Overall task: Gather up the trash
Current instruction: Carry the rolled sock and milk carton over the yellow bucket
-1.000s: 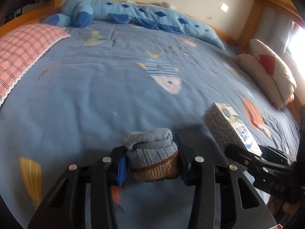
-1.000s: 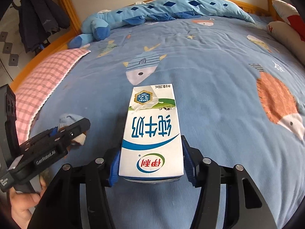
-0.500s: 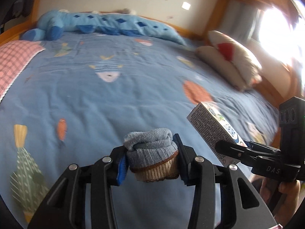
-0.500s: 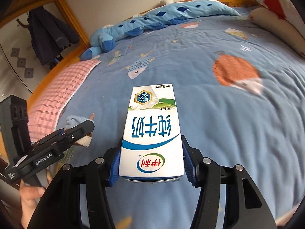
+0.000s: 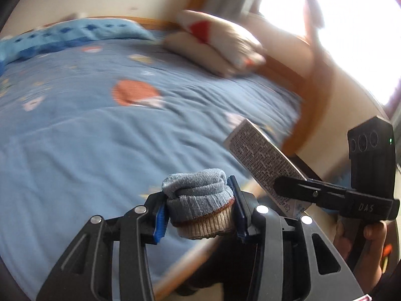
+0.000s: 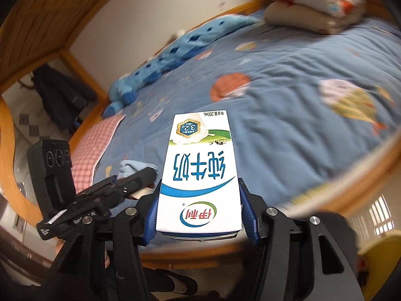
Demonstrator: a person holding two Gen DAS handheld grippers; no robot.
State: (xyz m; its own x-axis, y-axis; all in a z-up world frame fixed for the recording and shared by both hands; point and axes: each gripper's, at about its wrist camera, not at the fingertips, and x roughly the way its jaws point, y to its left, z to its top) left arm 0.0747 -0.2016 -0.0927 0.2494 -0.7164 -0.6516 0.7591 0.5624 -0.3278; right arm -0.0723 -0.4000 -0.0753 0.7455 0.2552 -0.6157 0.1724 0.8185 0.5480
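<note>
My left gripper is shut on a rolled grey-blue and beige sock, held above the bed's near edge. My right gripper is shut on a white and blue milk carton, its printed front facing the camera. In the left wrist view the carton shows to the right, clamped in the right gripper. In the right wrist view the left gripper shows at lower left with the sock in it.
A blue bedspread with fish prints fills both views, inside a wooden bed frame. Pillows lie at the far right, a blue plush toy along the wall, a pink checked blanket at left. A yellow object stands at lower right.
Both grippers have swung to the right and pulled back from the bed, each still holding its object. The bed's wooden edge and the floor have come into view.
</note>
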